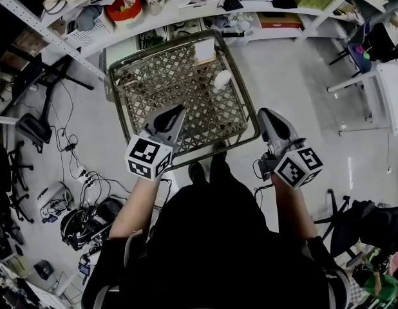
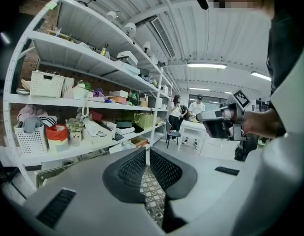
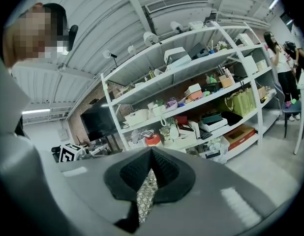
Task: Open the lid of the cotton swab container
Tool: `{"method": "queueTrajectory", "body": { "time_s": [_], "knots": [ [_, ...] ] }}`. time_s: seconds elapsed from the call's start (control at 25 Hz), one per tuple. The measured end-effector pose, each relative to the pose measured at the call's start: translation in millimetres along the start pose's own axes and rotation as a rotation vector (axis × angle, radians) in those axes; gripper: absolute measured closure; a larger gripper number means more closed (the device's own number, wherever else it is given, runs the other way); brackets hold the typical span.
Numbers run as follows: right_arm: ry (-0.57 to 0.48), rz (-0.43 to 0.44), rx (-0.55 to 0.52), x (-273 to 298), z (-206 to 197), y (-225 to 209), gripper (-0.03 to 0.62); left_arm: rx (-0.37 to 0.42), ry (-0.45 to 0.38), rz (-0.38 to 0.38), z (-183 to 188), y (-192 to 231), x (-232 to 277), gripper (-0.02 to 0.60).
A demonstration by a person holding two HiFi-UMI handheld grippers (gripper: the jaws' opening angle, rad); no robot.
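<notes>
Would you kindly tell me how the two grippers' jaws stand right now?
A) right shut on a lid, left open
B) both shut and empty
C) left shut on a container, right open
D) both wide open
B: the jaws of the left gripper and the right gripper meet with nothing between them, and the white container sits apart on the mesh table.

White container (image 1: 222,78) on mesh tabletop (image 1: 154,76), head view: too small to tell lid from body. Pale box (image 1: 204,51) at far rim: print unreadable. Left claw (image 1: 178,110) covers tabletop's near-left part; person (image 1: 215,237) hides floor below, shoes overlap near rim. Both claw views: claw bodies fill lower half, incl. right claw (image 3: 151,154); tabletop seen only as thin lattice sliver betw. jaws held together. Shelf (image 1: 186,11) items tiny, top cut by frame edge.
</notes>
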State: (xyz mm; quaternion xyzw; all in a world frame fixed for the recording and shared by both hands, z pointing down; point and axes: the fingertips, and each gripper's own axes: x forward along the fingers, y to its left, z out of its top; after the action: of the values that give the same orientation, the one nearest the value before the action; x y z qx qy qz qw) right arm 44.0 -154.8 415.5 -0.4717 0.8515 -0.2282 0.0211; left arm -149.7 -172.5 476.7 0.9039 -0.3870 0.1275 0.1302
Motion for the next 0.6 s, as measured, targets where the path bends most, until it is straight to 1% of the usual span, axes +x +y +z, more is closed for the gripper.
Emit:
{"method": "queueTrajectory", "body": {
  "time_s": [0.2, 0.4, 0.6],
  "knots": [
    [0.027, -0.007, 0.031, 16.1, -10.2, -26.4, 0.586, 0.002, 0.027, -0.013, -8.3, 2.4, 33.8, 0.558],
    [0.071, 0.006, 0.063, 31.9, -27.7, -39.9, 0.586, -0.005, 0.026, -0.032, -19.8, 5.6, 68.3, 0.54],
    [0.113, 0.011, 0.075, 45.5, -40.4, -54.7, 0.586, -0.021, 0.032, -0.025, -37.5, 14.1, 106.7, 0.491]
  ]
}}
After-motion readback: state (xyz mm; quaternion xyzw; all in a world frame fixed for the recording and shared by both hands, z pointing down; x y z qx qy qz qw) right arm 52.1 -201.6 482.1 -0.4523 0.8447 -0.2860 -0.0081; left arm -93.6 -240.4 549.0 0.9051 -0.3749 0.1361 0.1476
